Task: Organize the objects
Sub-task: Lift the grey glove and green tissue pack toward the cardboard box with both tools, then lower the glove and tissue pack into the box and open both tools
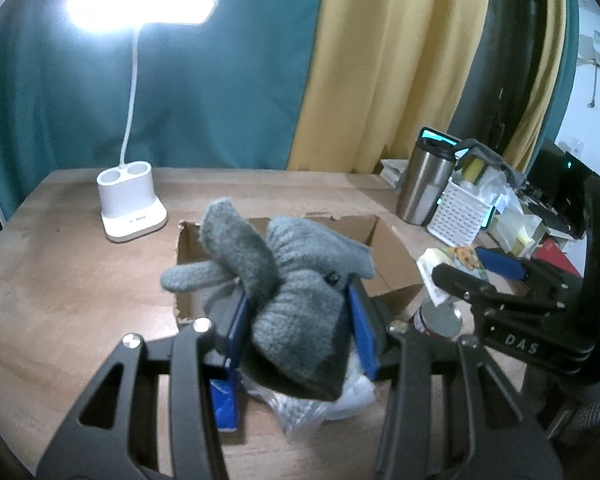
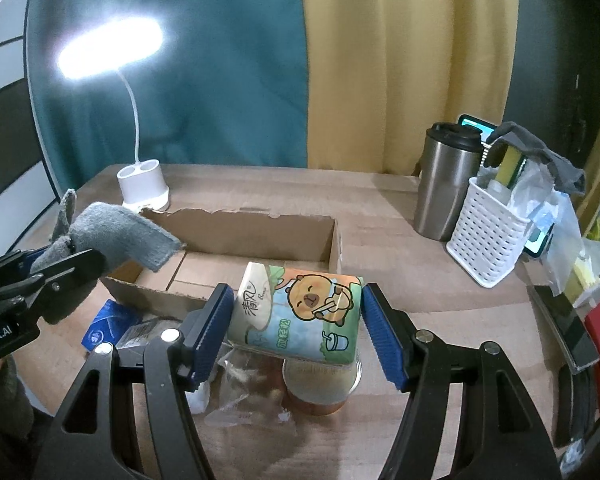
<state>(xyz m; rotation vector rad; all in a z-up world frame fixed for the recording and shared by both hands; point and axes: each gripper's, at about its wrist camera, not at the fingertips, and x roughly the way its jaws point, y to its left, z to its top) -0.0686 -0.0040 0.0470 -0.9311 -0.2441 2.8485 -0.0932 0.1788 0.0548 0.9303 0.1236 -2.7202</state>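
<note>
My left gripper (image 1: 296, 320) is shut on a grey knitted glove (image 1: 276, 276) and holds it over the near edge of an open cardboard box (image 1: 392, 256). From the right wrist view the left gripper (image 2: 56, 276) and the glove (image 2: 116, 232) hang at the box's left end. My right gripper (image 2: 296, 312) is shut on a tissue pack with a bear print (image 2: 300, 312), held just in front of the cardboard box (image 2: 260, 236). The tissue pack (image 1: 456, 264) and right gripper (image 1: 500, 276) show at the right of the left wrist view.
A white desk lamp (image 2: 143, 188) stands at the back left. A steel tumbler (image 2: 446, 184) and a white perforated basket (image 2: 486, 236) stand at the right. A can (image 2: 320, 380), plastic bags (image 2: 244, 384) and a blue packet (image 2: 108, 324) lie on the wooden table (image 2: 440, 280) below the grippers.
</note>
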